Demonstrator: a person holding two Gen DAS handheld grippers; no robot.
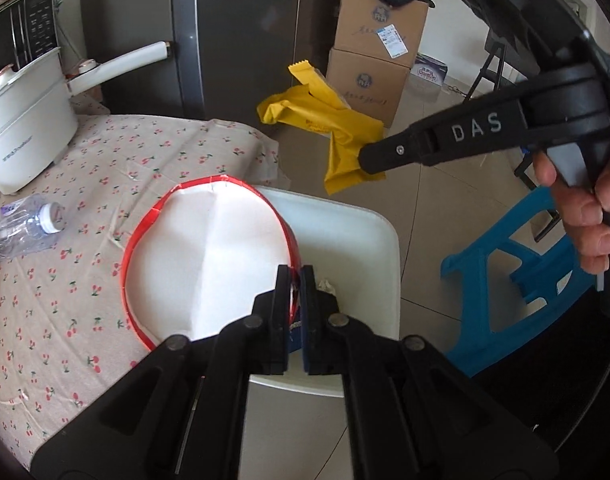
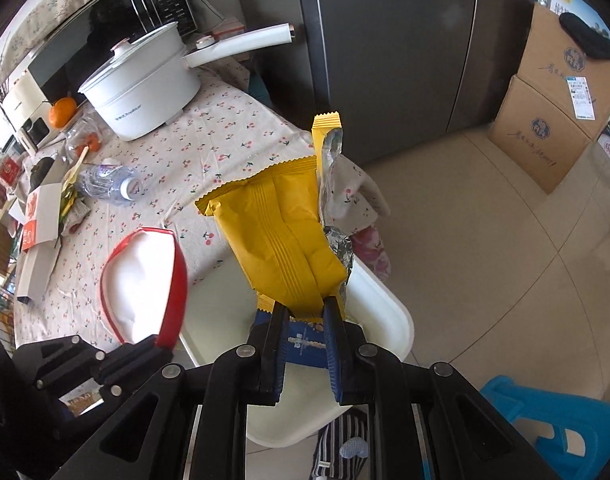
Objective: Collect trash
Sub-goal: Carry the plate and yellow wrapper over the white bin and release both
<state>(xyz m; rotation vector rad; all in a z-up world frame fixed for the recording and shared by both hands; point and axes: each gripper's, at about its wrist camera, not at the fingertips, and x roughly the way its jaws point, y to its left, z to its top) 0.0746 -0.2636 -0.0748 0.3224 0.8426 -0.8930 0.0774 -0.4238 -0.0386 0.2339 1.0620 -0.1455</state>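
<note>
- The left hand-held gripper (image 1: 293, 280) is clamped on the rim of a paper bowl (image 1: 209, 256), white inside with a red edge; its jaws stand almost together on the thin wall.
- The paper bowl hangs tilted on its side, part over the edge of the counter (image 1: 85, 208) and part over a white bin (image 1: 369, 248) that stands on the floor just beside the counter.
- The right hand-held gripper (image 2: 305, 312) is closed narrowly on the lower end of a yellow wrapper (image 2: 281, 240), which sticks out past the fingers with its torn, silver-lined end farthest from them.
- The yellow wrapper is held above the white bin (image 2: 389, 320), near its rim on the counter side.
- In the left wrist view a hand (image 1: 585, 216) grips the handle of the right hand-held gripper.
- On the flowered cloth of the counter lie a clear plastic bottle (image 1: 21, 228) on its side and a white pot (image 1: 25, 128) with a long handle; both are well apart from the bin.
- A blue stool (image 1: 517, 280) stands on the floor near the bin, and two cardboard boxes (image 1: 373, 56) are stacked farther back.
</note>
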